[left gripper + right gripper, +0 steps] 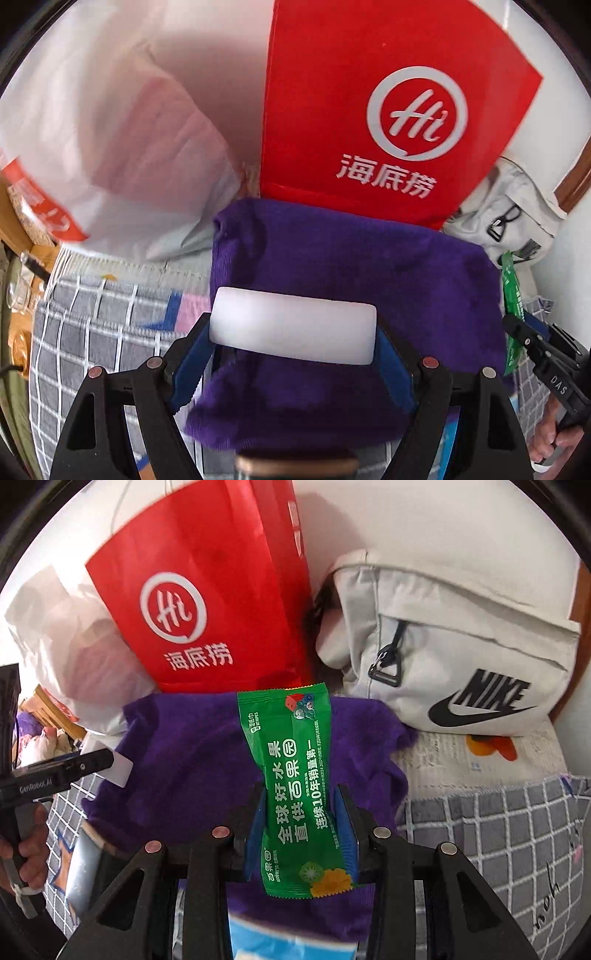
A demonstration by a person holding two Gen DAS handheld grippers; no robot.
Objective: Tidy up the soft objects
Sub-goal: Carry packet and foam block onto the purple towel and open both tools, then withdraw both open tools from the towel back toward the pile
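The left gripper is clamped on a white block, its blue pads pressed against the block's two short ends, low in the middle of the left wrist view. Under and behind the block lies a purple towel, spread over a grey checked sheet. Above the towel a red bag with a white round logo stands upright; to its left leans a white plastic bag, and at the right edge sits a pale backpack. The right gripper is closed on a green packet, pads touching its long sides near the lower half, so the packet stands up the middle of the right wrist view over the same towel. Beyond it are the red bag, upper centre-left, and the backpack with a black logo at upper right. At the left edge of that view a hand grips the other gripper's handle, the white block showing just at its tip. In the left wrist view the packet shows at the right edge.
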